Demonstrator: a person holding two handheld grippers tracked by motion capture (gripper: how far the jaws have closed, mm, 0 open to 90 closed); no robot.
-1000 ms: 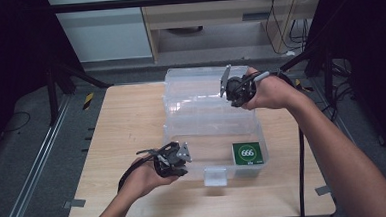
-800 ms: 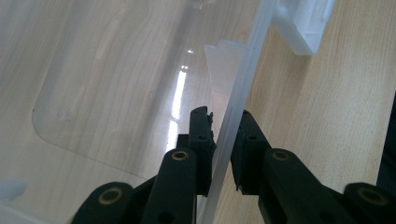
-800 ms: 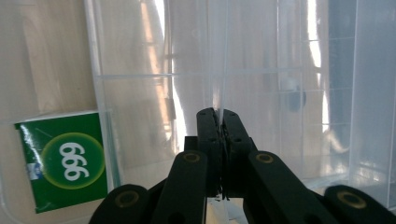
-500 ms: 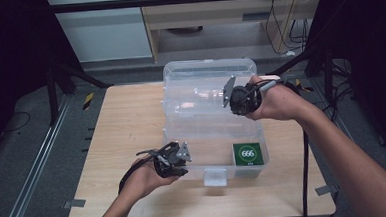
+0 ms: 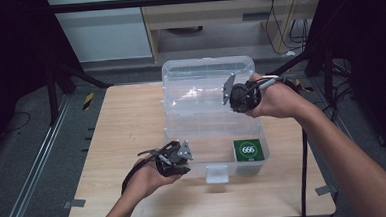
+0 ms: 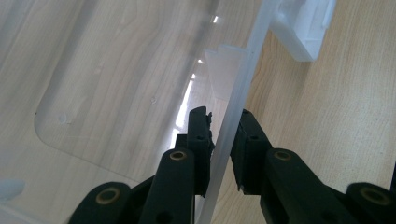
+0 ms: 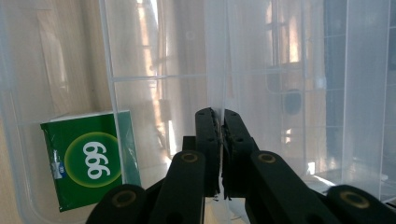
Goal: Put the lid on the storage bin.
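A clear plastic storage box (image 5: 174, 132) stands on the wooden table (image 5: 126, 122) with its lid (image 5: 199, 80) raised at the back. My left gripper (image 5: 184, 156) is shut on the box's front left wall (image 6: 233, 107), one jaw inside and one outside. My right gripper (image 5: 233, 94) is shut on the free edge of the lid (image 7: 217, 70), which is pinched between its pads. A green packet (image 5: 248, 149) with a white number in a circle lies in the box's front right corner; it is also in the right gripper view (image 7: 88, 158).
A white latch (image 5: 217, 173) hangs at the middle of the box's front wall, close to my left gripper (image 6: 303, 28). Bare wood lies left of the box. Dark stands and cables (image 5: 304, 167) surround the table.
My right gripper has shifted a little left and toward me with the lid's edge, and the lid now stands more upright. The left hand has stayed in place on the box wall.
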